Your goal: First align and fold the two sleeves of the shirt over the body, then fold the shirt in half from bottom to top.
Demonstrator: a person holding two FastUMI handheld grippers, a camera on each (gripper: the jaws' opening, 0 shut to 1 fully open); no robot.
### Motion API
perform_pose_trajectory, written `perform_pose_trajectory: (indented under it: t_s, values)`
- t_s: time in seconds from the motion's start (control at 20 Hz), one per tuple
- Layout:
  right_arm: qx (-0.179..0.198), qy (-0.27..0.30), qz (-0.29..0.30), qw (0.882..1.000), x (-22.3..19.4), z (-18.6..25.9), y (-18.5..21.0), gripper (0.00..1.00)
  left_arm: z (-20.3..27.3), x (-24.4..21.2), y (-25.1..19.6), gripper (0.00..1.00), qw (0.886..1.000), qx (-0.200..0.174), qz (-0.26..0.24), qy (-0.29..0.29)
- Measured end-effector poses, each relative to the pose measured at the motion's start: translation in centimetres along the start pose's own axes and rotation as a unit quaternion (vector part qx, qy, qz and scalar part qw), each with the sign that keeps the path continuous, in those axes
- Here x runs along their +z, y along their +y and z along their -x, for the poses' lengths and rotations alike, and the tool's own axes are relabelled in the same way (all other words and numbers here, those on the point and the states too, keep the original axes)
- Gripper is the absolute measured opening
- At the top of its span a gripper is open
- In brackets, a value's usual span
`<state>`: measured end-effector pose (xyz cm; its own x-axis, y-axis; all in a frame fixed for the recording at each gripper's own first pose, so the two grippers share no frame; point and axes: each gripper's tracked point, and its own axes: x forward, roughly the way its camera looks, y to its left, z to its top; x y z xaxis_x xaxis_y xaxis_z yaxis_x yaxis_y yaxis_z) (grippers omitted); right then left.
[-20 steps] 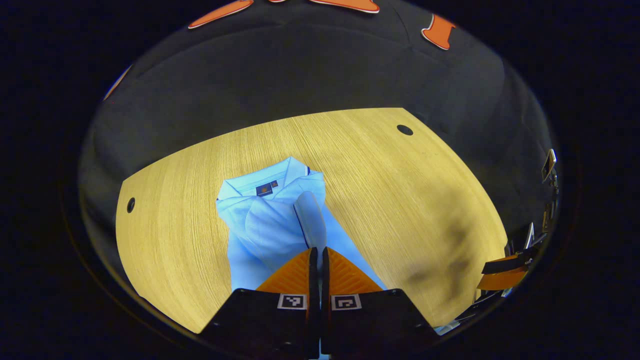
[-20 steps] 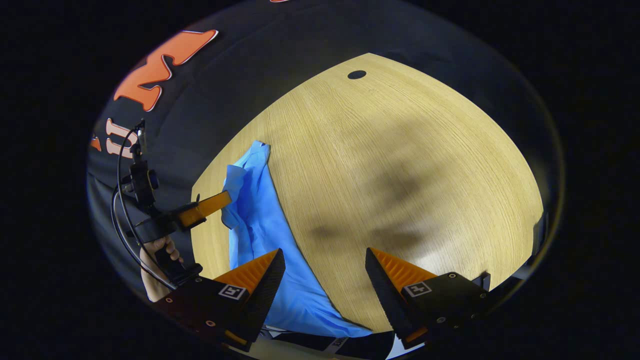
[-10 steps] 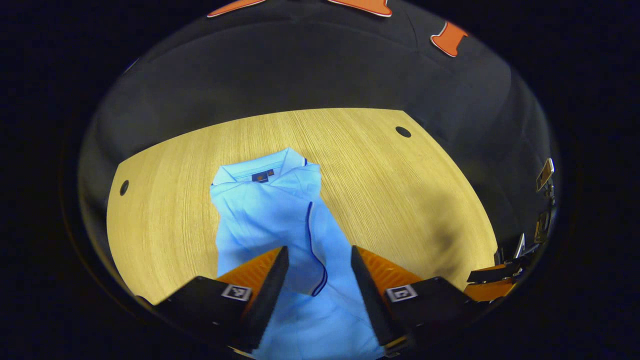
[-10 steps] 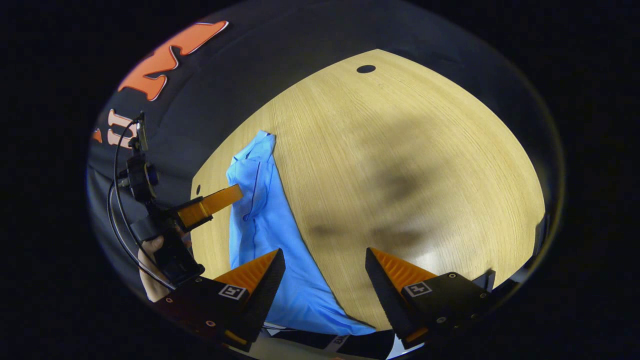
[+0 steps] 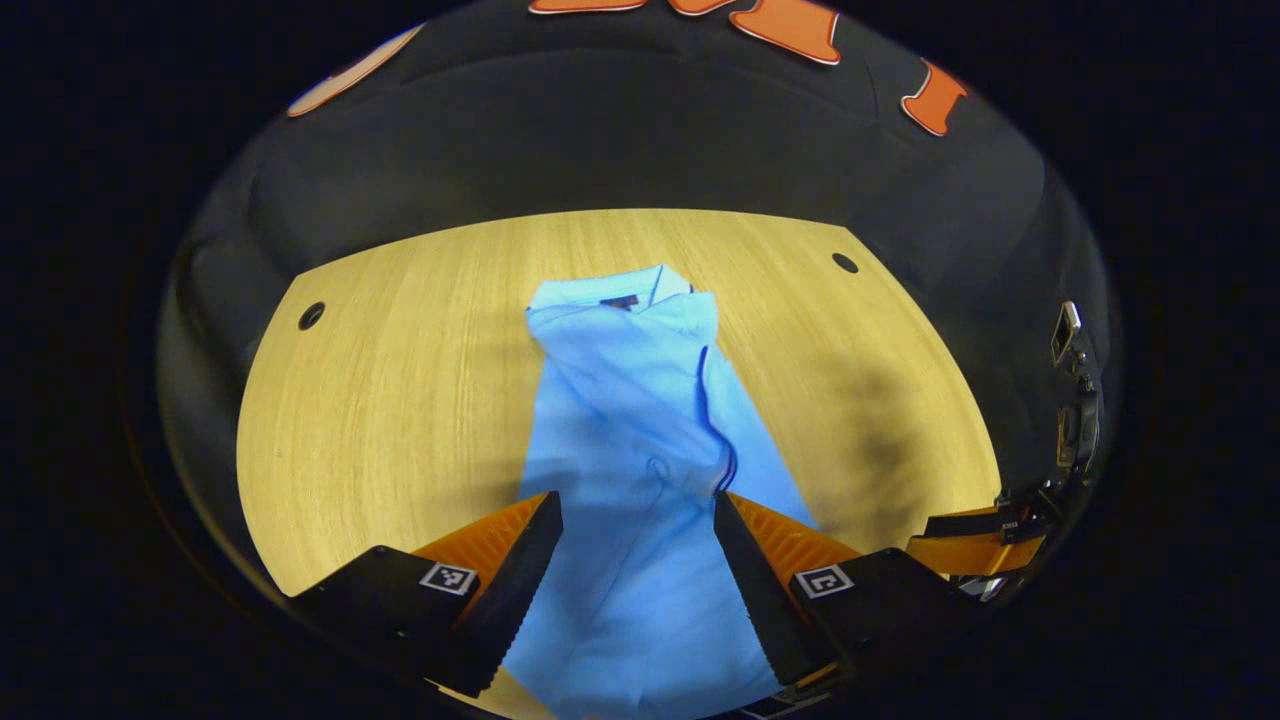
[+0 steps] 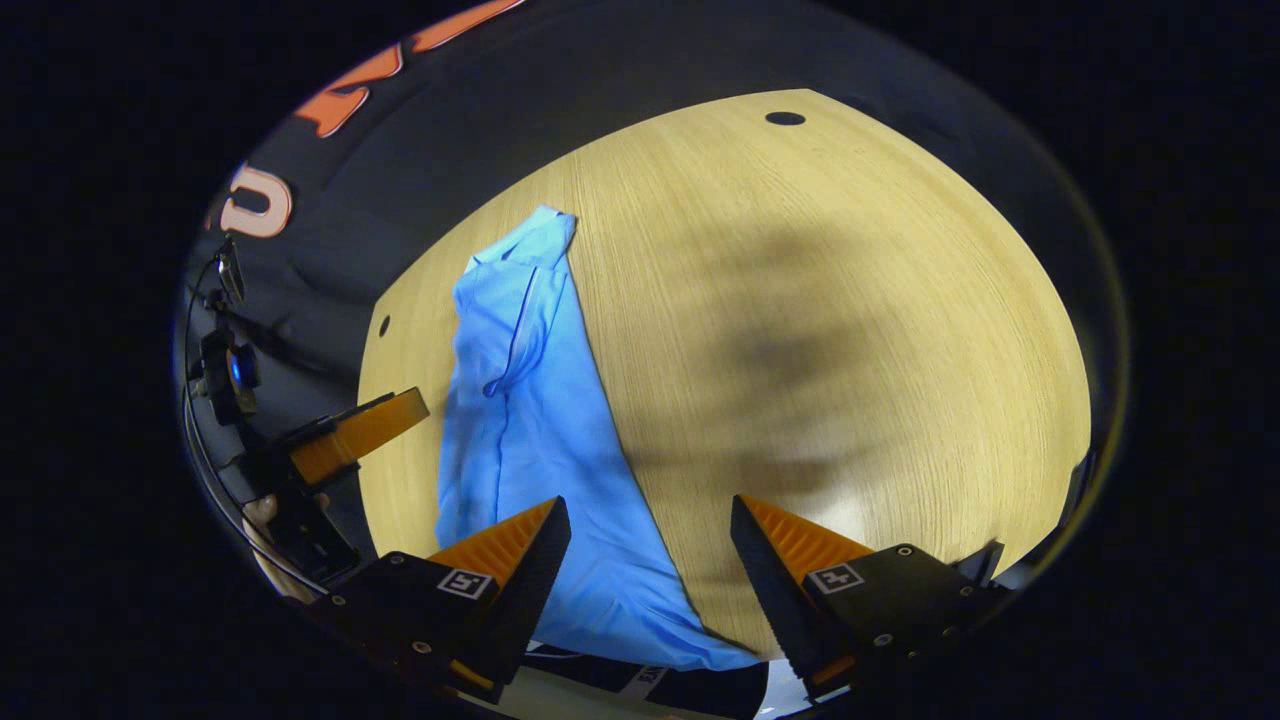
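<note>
A blue shirt lies lengthwise on the bench, collar at twelve o'clock, sleeves apparently folded in. Left tool and right tool hover, both released. Next: grasp the hem at six o'clock and fold upward.

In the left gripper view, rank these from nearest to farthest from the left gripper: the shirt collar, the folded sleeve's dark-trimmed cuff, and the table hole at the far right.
1. Folded sleeve cuff: just ahead of the left gripper, by its right-hand finger.
2. Shirt collar: at the shirt's far end.
3. Table hole: beyond the collar, far right on the table.
</note>
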<state>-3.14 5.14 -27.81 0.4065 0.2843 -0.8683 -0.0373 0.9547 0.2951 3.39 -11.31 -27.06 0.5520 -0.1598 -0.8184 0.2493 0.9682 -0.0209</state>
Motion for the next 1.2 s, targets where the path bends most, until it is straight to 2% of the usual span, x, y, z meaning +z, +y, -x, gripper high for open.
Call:
perform_pose_trajectory:
  t_s: [0.15, 0.4, 0.45, 0.5, 0.9, 1.05, 1.2]
  values:
    - [-0.011, 0.017, 0.030, 0.999, -2.0, -0.9, 1.0, 0.98, 1.0, -3.2, 1.8, 0.99, 1.000, 0.006, 0.028, 0.010]
    - [-0.034, 0.065, 0.068, 0.995, -6.9, -1.8, 1.3, 0.99, 1.9, -11.1, 3.6, 1.00, 0.995, 0.007, 0.072, 0.066]
    - [-0.040, 0.073, 0.076, 0.994, -7.9, -1.7, 1.3, 0.99, 2.2, -12.2, 4.2, 0.96, 0.995, 0.014, 0.074, 0.071]
    - [-0.048, 0.081, 0.084, 0.992, -8.9, -1.8, 1.2, 0.99, 2.4, -13.4, 4.6, 1.00, 0.994, 0.018, 0.077, 0.077]
    - [-0.091, 0.133, 0.103, 0.982, -16.1, -1.7, -0.1, 0.99, 4.7, -21.8, 3.9, 1.00, 0.982, 0.016, 0.116, 0.150]
    - [-0.101, 0.132, 0.117, 0.979, -16.8, -1.6, -0.1, 0.99, 5.1, -24.7, 3.3, 1.00, 0.976, 0.012, 0.133, 0.175]
    - [-0.114, 0.128, 0.131, 0.976, -16.9, -1.7, -0.2, 0.99, 4.9, -25.7, 3.4, 0.99, 0.974, 0.023, 0.125, 0.188]
